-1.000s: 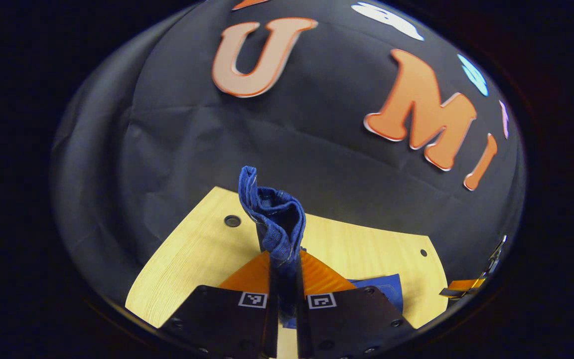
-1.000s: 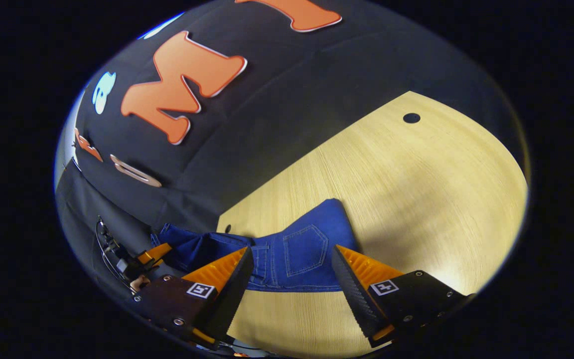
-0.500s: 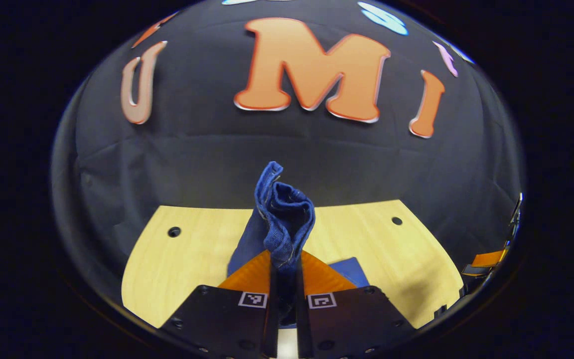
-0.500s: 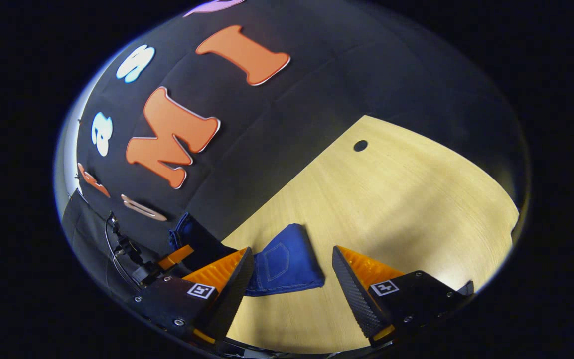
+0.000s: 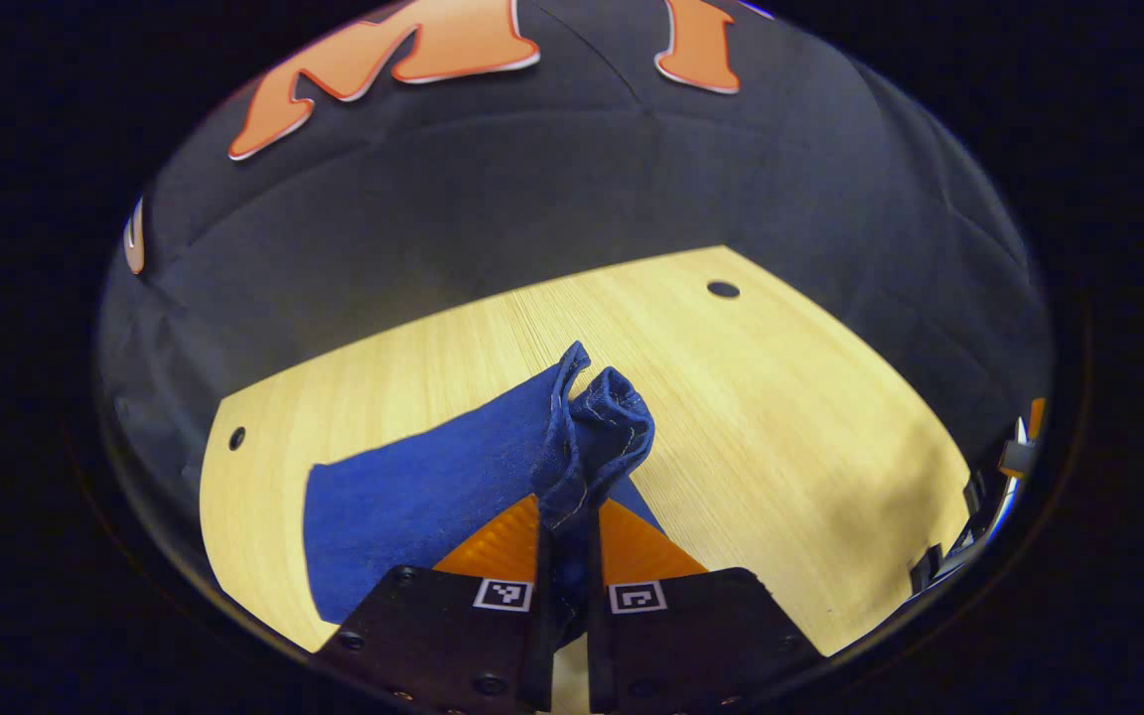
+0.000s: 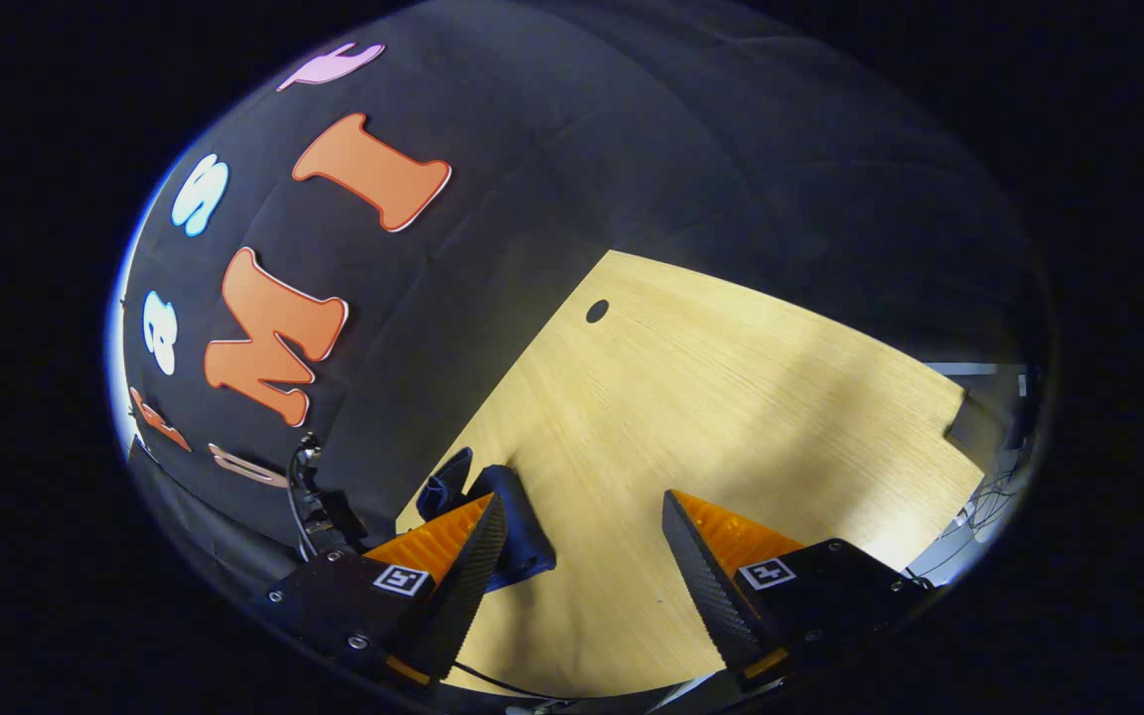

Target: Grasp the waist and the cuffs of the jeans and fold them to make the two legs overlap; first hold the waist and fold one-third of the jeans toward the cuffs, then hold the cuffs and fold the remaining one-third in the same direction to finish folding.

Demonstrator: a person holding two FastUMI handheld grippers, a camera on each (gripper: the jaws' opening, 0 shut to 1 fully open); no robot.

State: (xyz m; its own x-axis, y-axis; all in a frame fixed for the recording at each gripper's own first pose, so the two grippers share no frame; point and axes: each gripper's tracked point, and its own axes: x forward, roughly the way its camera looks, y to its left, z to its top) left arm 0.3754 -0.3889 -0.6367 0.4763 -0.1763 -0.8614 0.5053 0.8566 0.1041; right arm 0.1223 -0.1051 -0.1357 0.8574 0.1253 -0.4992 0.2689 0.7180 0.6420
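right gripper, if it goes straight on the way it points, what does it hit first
Likely the bare table: the open right gripper points down at it, with the jeans off beside one finger. Depth is unclear.

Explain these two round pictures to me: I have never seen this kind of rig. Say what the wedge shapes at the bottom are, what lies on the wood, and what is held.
There is no robot here: a person holds a two-finger gripper in each hand, and a fisheye camera rides on each one, looking forward along its fingers. The wedge shapes at the bottom are those fingers.

In the left gripper view, the left gripper is closed on a bunched end of the blue jeans; which end I cannot tell. The rest of the denim lies on the wooden table.

In the right gripper view, the right gripper is open and holds nothing, above the same table. The jeans lie in a dark heap behind its left finger.
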